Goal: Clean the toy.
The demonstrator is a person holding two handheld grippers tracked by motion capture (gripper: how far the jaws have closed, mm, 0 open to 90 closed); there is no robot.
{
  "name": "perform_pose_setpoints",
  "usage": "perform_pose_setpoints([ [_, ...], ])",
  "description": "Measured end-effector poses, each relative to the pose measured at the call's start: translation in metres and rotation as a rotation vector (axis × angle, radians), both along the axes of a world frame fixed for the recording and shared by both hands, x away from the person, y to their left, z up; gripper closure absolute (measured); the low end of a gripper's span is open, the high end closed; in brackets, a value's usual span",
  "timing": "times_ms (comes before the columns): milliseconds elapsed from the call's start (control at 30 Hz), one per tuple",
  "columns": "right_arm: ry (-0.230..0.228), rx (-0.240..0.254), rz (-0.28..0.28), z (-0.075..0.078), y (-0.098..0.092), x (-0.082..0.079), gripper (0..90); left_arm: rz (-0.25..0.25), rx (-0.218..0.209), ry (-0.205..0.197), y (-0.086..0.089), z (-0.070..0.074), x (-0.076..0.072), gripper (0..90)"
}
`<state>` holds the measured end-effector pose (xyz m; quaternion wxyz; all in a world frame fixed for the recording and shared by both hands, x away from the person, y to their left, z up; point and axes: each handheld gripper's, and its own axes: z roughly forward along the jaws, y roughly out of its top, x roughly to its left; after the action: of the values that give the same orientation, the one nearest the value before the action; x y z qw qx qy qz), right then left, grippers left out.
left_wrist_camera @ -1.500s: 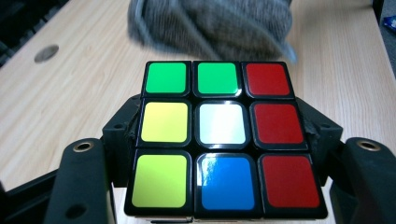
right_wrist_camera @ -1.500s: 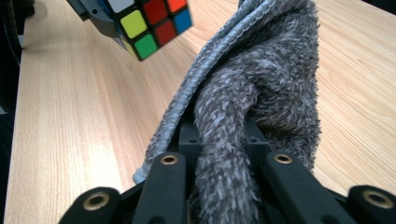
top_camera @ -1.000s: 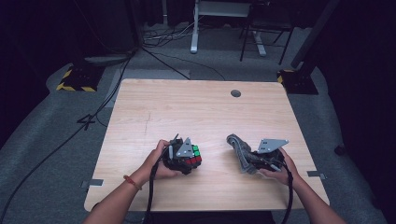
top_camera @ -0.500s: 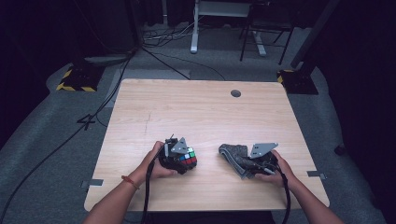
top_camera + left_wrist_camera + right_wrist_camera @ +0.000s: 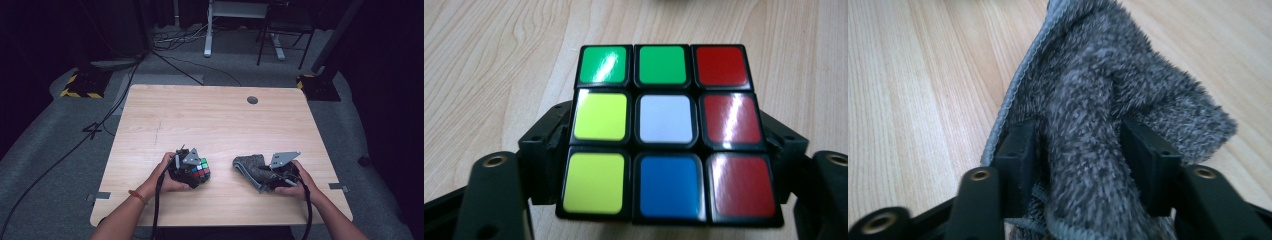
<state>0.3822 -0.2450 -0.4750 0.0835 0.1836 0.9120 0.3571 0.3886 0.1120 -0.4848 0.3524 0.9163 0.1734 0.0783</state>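
A scrambled Rubik's cube (image 5: 201, 170) rests on the wooden table (image 5: 210, 120) near its front edge, left of centre. My left gripper (image 5: 192, 172) holds its jaws on either side of the cube (image 5: 664, 130). These jaws (image 5: 666, 132) have just been opening and stand beside the cube's flanks without squeezing it. To the right lies a crumpled grey fluffy cloth (image 5: 247, 164). My right gripper (image 5: 257, 174) points left into it. Its jaws (image 5: 1080, 137) have just been opening too, and a thick fold of the cloth (image 5: 1108, 75) sits loosely between them.
A round cable hole (image 5: 252, 100) is in the far part of the table. On the grey floor beyond lie cables (image 5: 165, 55), a yellow-and-black striped base (image 5: 80, 85) and desk legs (image 5: 207, 45). Bare wood stretches behind both grippers.
Both pairs of jaws have widened. The right gripper and the cloth have shifted a little to the left, and the cloth now lies on the table. The left hand has barely moved.
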Motion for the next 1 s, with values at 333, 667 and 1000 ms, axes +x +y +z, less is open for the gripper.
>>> perform_pose_setpoints([
  [333, -0.056, -0.001, -0.021, 0.014, -0.002, -0.003, 32.4, 0.045, 0.078, -0.034, 0.012, 0.011, -0.012, 16.3],
  [667, -0.092, -0.063, -0.070, 0.021, -0.007, -0.007, 28.9, 0.099, 0.112, -0.120, 0.034, 0.026, -0.030, 16.0],
  [1000, -0.107, -0.055, -0.135, 0.021, -0.035, -0.022, 28.5, 0.129, 0.139, -0.145, 0.054, 0.024, -0.045, 16.2],
])
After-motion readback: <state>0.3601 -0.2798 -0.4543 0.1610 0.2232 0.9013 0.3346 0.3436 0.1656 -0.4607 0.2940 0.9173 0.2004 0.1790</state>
